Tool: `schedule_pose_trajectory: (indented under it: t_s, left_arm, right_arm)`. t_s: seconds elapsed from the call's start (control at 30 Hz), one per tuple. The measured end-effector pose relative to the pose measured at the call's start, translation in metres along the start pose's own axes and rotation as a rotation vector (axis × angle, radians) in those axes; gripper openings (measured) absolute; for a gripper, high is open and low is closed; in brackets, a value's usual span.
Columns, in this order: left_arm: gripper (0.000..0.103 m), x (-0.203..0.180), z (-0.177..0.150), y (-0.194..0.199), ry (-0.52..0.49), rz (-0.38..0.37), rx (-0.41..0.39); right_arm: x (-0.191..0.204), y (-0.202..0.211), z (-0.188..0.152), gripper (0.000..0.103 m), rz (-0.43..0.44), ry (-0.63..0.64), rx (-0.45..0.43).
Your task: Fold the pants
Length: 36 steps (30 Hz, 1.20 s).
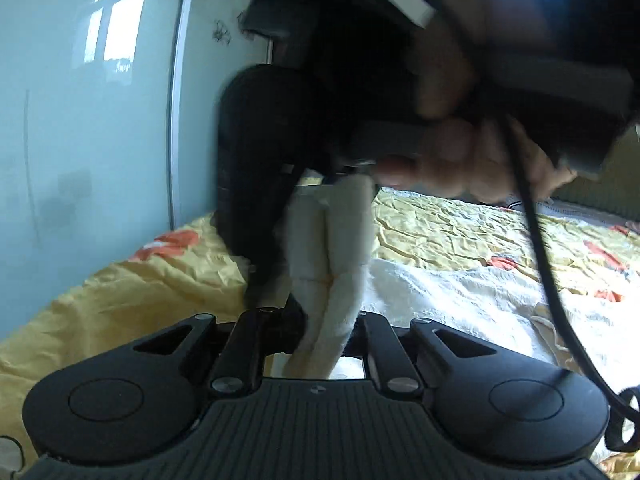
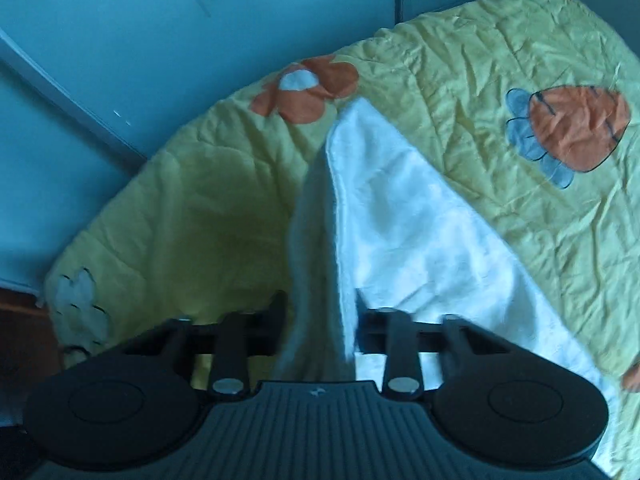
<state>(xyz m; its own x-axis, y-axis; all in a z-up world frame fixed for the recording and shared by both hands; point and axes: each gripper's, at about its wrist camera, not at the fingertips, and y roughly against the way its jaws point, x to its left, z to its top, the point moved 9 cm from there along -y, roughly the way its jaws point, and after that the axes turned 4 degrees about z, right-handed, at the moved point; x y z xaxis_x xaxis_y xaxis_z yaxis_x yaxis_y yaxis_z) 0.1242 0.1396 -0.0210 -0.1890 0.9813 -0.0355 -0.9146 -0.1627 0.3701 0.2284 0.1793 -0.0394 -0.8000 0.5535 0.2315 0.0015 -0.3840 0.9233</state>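
The white fleece pants (image 1: 332, 248) hang stretched between my two grippers above the bed. My left gripper (image 1: 330, 328) is shut on one end of the pants. The other hand-held gripper (image 1: 384, 140) shows at the top of the left wrist view, with the person's hand around it, gripping the far end of the cloth. In the right wrist view my right gripper (image 2: 320, 320) is shut on the pants (image 2: 400, 208), which run down from the jaws onto the bed. The rest of the pants (image 1: 460, 292) lies on the bed.
The bed carries a yellow quilt (image 2: 500, 60) with orange flower and strawberry patches. A pale blue wardrobe door (image 1: 80, 120) stands along the bed's far edge. A black cable (image 1: 536, 240) hangs across the left wrist view.
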Motion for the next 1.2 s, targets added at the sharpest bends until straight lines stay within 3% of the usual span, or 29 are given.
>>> schedule_pose_trajectory:
  t_s: [0.1, 0.17, 0.2, 0.33, 0.43, 0.53, 0.67, 0.83, 0.97, 1.13, 1.2]
  left_arm:
    - [0.038, -0.001, 0.001, 0.003, 0.014, -0.058, -0.009]
    - [0.08, 0.0, 0.002, 0.012, 0.015, -0.085, -0.032]
    - [0.086, 0.002, 0.002, 0.02, 0.018, -0.104, -0.03]
    - [0.088, 0.016, -0.002, 0.069, 0.11, -0.232, -0.042]
    - [0.095, 0.03, 0.002, 0.097, 0.187, -0.218, -0.086]
    - [0.095, 0.045, 0.014, 0.103, 0.265, -0.186, -0.1]
    - [0.095, 0.034, 0.028, 0.087, 0.296, -0.214, -0.054]
    - [0.095, -0.024, 0.029, 0.059, 0.266, -0.364, 0.017]
    - [0.095, -0.103, 0.013, 0.062, 0.138, -0.537, 0.084]
    - [0.095, -0.189, -0.021, 0.06, -0.019, -0.686, 0.19]
    - [0.095, -0.209, -0.036, 0.052, -0.062, -0.738, 0.271]
  right_arm:
    - [-0.013, 0.006, -0.005, 0.013, 0.068, -0.048, -0.043]
    - [-0.017, 0.015, -0.009, 0.012, 0.116, -0.077, -0.092]
    - [-0.019, 0.023, -0.012, 0.012, 0.146, -0.096, -0.126]
    - [-0.044, 0.055, -0.029, 0.012, 0.28, -0.219, -0.272]
    - [-0.065, 0.091, -0.052, 0.012, 0.366, -0.295, -0.385]
    - [-0.092, 0.127, -0.087, 0.012, 0.4, -0.367, -0.466]
    - [-0.135, 0.171, -0.153, 0.012, 0.361, -0.47, -0.528]
    - [-0.186, 0.196, -0.261, 0.012, 0.27, -0.618, -0.546]
    - [-0.225, 0.187, -0.336, 0.012, 0.248, -0.768, -0.559]
    - [-0.241, 0.162, -0.377, 0.015, 0.327, -0.871, -0.601]
    - [-0.248, 0.153, -0.388, 0.03, 0.328, -0.922, -0.624]
